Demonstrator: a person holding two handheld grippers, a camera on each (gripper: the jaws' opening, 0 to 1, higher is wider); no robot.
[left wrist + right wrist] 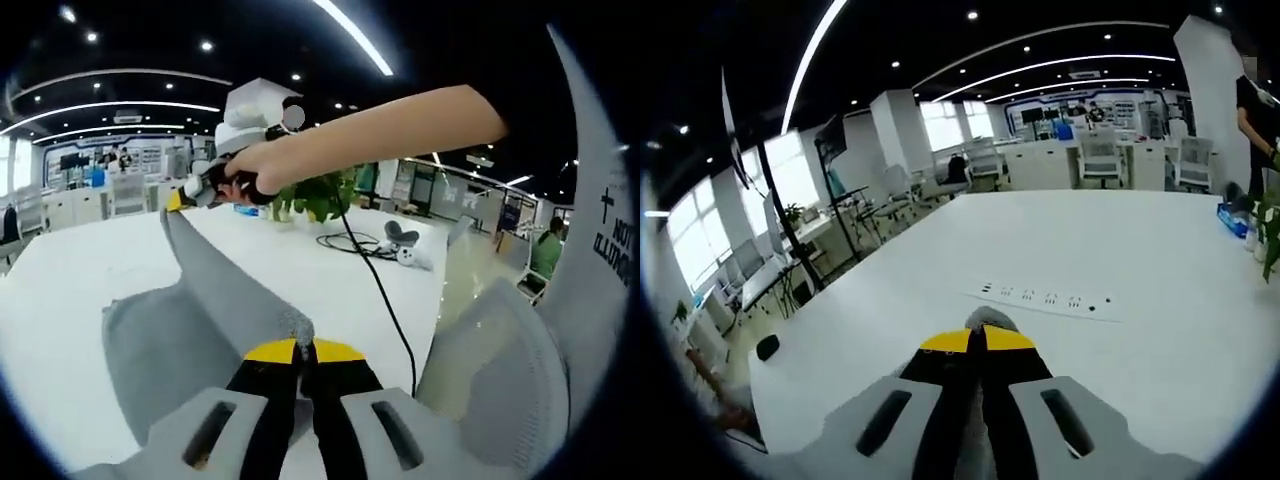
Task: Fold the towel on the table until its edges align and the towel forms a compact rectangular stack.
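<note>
A grey towel [215, 300] is held up over the white table [80, 270]. One edge is stretched taut between the two grippers, and the rest hangs down to the tabletop at the left. My left gripper [303, 348], with yellow tips, is shut on the near corner. The right gripper [182, 197], held in a person's hand [245, 170], pinches the far corner above the table. In the right gripper view, my right gripper [976, 340] is shut, with a small fold of grey towel [990, 320] poking out past its tips.
A black cable [380, 285] runs across the table to a white device [405, 248], with a green plant [315, 195] behind. A grey rounded chair back [500, 370] stands at the right. A power strip [1045, 297] is set into the white table [1160, 330]. A blue box [1235, 218] sits far right.
</note>
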